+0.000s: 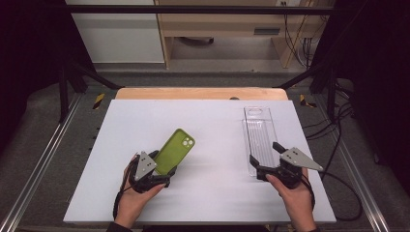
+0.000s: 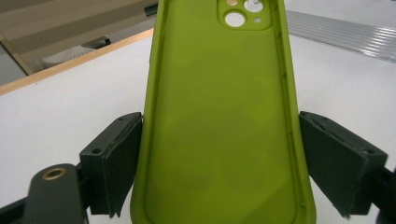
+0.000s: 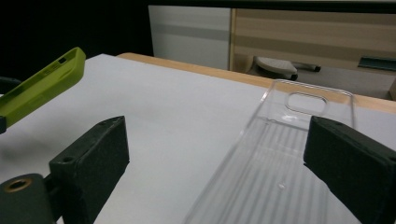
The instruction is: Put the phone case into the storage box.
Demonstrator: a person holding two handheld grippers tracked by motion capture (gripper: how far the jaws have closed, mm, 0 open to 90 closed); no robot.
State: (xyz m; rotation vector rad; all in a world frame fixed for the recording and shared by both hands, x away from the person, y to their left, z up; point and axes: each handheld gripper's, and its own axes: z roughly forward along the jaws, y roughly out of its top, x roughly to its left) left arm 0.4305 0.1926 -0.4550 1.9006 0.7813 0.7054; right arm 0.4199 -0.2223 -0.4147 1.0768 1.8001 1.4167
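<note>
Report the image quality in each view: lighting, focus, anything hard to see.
High view: white table evenly lit, surroundings dark, clear case faint. Left gripper view: green case bright, edges slightly soft. Right gripper view: near jaws blurred, transparent case barely distinct from the table.

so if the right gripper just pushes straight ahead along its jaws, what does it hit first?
The clear phone case: it already lies between the open jaws of the right gripper, toward one side. Whether a pad touches its edge yet is unclear.
</note>
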